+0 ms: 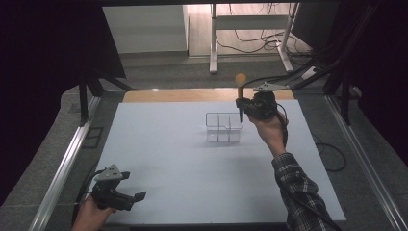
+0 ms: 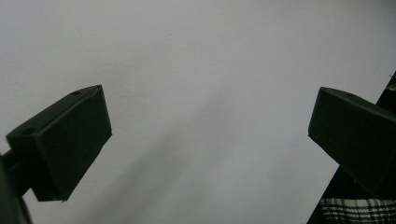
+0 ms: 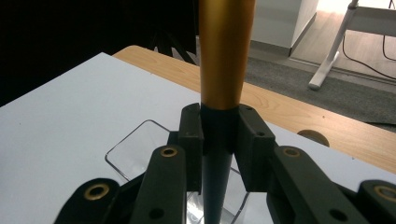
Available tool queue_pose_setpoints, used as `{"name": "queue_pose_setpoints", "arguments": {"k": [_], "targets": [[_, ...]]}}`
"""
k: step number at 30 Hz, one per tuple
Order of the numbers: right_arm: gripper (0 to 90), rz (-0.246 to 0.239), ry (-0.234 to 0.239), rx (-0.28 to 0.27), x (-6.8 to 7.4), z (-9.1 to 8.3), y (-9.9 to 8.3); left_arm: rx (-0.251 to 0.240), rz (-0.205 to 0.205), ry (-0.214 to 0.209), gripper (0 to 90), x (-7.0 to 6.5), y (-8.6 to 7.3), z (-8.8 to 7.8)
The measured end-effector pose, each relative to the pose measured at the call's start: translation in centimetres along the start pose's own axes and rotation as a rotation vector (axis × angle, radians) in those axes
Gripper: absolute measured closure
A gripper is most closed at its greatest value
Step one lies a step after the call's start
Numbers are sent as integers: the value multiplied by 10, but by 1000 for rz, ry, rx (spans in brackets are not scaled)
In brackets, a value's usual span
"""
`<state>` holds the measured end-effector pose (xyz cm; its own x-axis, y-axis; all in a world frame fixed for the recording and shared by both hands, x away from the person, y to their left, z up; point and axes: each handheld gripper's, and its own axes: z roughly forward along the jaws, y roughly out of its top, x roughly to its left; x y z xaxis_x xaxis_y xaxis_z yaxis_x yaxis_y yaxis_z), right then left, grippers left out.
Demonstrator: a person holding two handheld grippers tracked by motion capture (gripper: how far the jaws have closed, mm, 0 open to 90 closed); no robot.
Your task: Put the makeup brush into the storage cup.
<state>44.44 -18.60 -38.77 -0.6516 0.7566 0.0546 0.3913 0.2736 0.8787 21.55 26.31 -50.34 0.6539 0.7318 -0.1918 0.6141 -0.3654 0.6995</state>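
Note:
A clear plastic organizer (image 1: 223,127) with compartments stands on the white table top (image 1: 192,163), right of centre toward the far side. Over its right end my right gripper (image 1: 240,103) is shut on a pen-like tool (image 1: 240,96) with a gold upper part and a dark lower part, held upright. In the right gripper view the pads clamp the dark section of the tool (image 3: 219,126), whose tip points down toward the organizer (image 3: 140,154). My left gripper (image 1: 137,197) rests at the near left corner of the table, open and holding nothing (image 2: 205,140).
A wooden strip (image 1: 192,95) runs along the table's far edge. Beyond it are a white desk frame (image 1: 250,29) and cables on the floor. Metal rails (image 1: 62,163) flank the table. A plaid sleeve (image 1: 300,192) reaches in from the near right.

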Motion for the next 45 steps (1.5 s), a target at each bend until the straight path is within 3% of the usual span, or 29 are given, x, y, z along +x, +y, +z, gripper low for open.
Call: {"name": "queue_pose_setpoints", "arguments": {"k": [10,17,31,45], "targets": [[734,-15,1,5,1,7,0,3,6,2,0,-1,0,0],[734,-23,5,15,2,15,-5,11,34,4,0,-2,0,1],[734,-18,1,39,2,29,-19,18,13,-10,0,-2,1,0],[734,-21,-2,65,1,38,-31,25,19,-5,0,-2,1,0]]}}
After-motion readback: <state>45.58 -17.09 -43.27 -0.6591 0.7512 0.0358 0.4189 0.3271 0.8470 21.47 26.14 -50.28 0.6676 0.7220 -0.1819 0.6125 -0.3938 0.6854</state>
